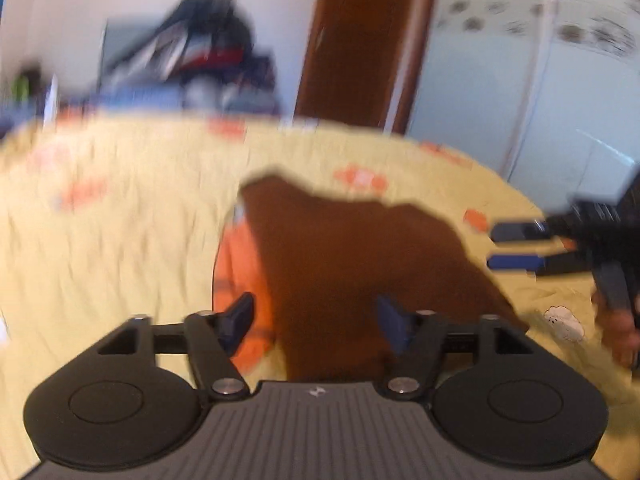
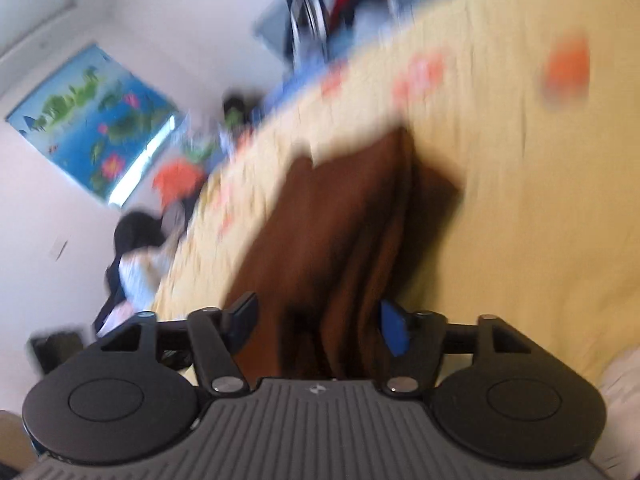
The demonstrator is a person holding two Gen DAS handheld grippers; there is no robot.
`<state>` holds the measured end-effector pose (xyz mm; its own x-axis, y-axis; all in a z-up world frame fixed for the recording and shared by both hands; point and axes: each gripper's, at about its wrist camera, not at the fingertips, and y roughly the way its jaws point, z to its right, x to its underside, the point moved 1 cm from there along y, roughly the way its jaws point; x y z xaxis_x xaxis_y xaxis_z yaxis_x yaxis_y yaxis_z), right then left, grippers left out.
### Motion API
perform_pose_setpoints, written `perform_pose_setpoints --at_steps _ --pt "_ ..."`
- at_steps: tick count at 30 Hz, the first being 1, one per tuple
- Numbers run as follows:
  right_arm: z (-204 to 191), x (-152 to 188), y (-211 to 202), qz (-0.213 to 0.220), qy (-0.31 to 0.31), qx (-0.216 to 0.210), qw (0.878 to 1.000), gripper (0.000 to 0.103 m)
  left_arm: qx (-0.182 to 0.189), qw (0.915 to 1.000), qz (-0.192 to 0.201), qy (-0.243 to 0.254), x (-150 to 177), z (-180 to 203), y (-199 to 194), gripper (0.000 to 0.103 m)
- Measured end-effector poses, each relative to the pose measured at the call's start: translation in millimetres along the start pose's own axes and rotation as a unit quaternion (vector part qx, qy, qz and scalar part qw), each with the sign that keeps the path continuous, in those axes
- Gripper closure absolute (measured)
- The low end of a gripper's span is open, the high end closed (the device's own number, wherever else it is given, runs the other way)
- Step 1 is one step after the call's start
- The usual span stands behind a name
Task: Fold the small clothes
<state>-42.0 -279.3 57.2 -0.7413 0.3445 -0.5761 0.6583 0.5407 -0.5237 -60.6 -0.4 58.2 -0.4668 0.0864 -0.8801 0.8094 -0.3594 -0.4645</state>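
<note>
A small brown garment [image 1: 360,264] lies on the yellow bedsheet [image 1: 120,220], with an orange printed part [image 1: 236,276] showing along its left side. My left gripper [image 1: 316,320] is open above the garment's near edge, holding nothing. My right gripper [image 1: 516,246] shows at the right of the left wrist view, open, its blue pads beside the garment's right edge. In the right wrist view my right gripper [image 2: 318,326] is open with the brown garment [image 2: 340,220] bunched in folds between and beyond the fingers, which are not closed on it. Both views are motion-blurred.
The bed fills most of both views, with orange prints on the sheet. A pile of dark things [image 1: 192,56] stands behind the bed. A brown door [image 1: 360,40] and white wardrobe [image 1: 540,80] are at the back. A person [image 2: 136,256] sits by the bed.
</note>
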Motion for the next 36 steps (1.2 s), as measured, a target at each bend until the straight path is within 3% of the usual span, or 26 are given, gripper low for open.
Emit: perform_pose_setpoints --at_steps 2,4,7,9,10,11,13,17,19,21,23,26,28,29,32,35,36 --pt "-24 -19 8 0.021 -0.05 0.012 0.998 0.014 0.003 0.9976 0.029 0.063 -2 24 2 0.025" --pt "-41 -37 39 -0.002 -0.081 0.0 0.997 0.003 0.023 0.994 0.017 0.106 3 45 22 0.025" --pt "-35 -54 102 -0.067 -0.066 -0.009 0.996 0.005 0.034 0.9917 -0.034 0.119 17 56 61 0.025" --pt "-15 -52 140 -0.117 -0.068 0.052 0.989 0.008 0.04 0.9922 -0.042 0.11 24 54 72 0.025" --pt "-4 -47 149 -0.121 -0.077 0.059 0.988 0.01 0.051 0.9931 -0.041 0.098 21 50 71 0.025" --pt "2 -47 149 -0.108 -0.082 0.039 0.99 0.009 0.058 0.9941 -0.044 0.08 20 45 73 0.025" --pt "4 -52 148 -0.114 -0.044 0.029 0.992 0.01 0.07 0.9947 -0.042 0.063 19 38 73 0.024" --pt "-11 -72 136 -0.109 -0.021 0.045 0.993 0.015 0.069 0.9942 -0.042 0.07 22 39 75 0.02" --pt "-32 -85 129 -0.095 -0.044 0.021 0.994 0.015 0.071 0.9939 -0.044 0.073 22 40 78 0.018" --pt "-53 -91 139 -0.107 -0.06 -0.002 0.992 0.006 0.074 0.9935 -0.046 0.073 21 41 79 0.016" --pt "-65 -91 168 -0.141 -0.072 -0.013 0.987 0.006 0.076 0.9934 -0.046 0.073 20 41 78 0.015" --pt "-57 -81 226 -0.192 -0.056 0.012 0.98 0.013 0.077 0.9934 -0.046 0.071 20 42 77 0.015" --pt "-43 -73 253 -0.197 -0.043 0.02 0.979 0.008 0.075 0.9937 -0.046 0.069 19 40 83 0.015" --pt "-41 -75 255 -0.173 -0.047 0.004 0.984 0.005 0.074 0.9939 -0.046 0.067 19 39 84 0.015" --pt "-35 -81 259 -0.156 -0.027 -0.002 0.987 0.005 0.073 0.994 -0.047 0.066 19 40 85 0.015" --pt "-49 -90 252 -0.183 -0.047 0.043 0.981 0.016 0.069 0.9937 -0.048 0.074 19 43 84 0.015" --pt "-57 -92 239 -0.182 -0.064 0.053 0.98 0.015 0.068 0.9938 -0.047 0.074 20 43 84 0.015"
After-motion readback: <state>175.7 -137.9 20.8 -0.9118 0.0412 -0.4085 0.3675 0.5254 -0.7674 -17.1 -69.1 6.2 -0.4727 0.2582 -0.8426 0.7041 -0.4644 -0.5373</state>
